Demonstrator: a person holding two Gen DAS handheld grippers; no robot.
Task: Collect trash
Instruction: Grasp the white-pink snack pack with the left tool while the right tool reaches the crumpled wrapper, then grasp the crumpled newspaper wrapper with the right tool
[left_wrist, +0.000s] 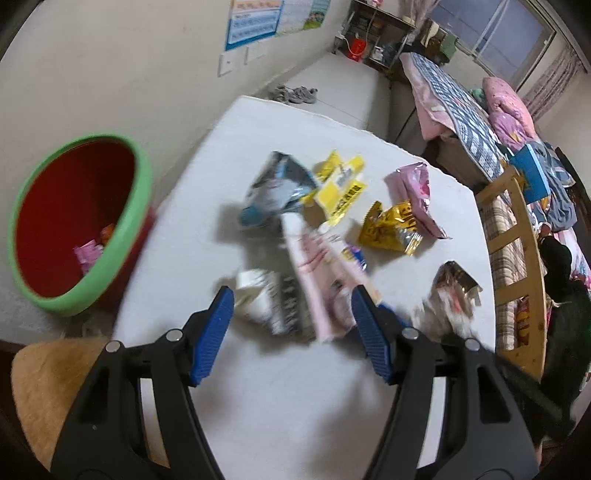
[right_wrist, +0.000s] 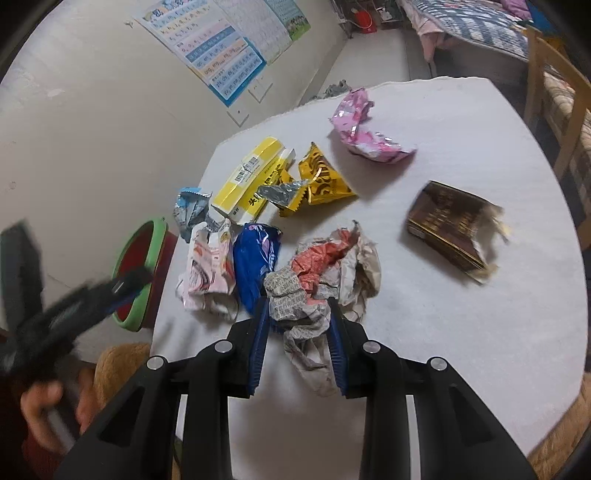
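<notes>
Right wrist view: right gripper (right_wrist: 297, 332) clenched on crumpled newspaper wad (right_wrist: 325, 273) near the desk (right_wrist: 461, 332) front edge, presumably bound for red bin (left_wrist: 74, 221). Left gripper (left_wrist: 291, 325) spread, empty, over pink wrapper (left_wrist: 321, 273).

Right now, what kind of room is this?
Probably a bedroom in a home: a bed with quilts by a window, learning posters on the wall, and a table covered in snack wrappers.
</notes>
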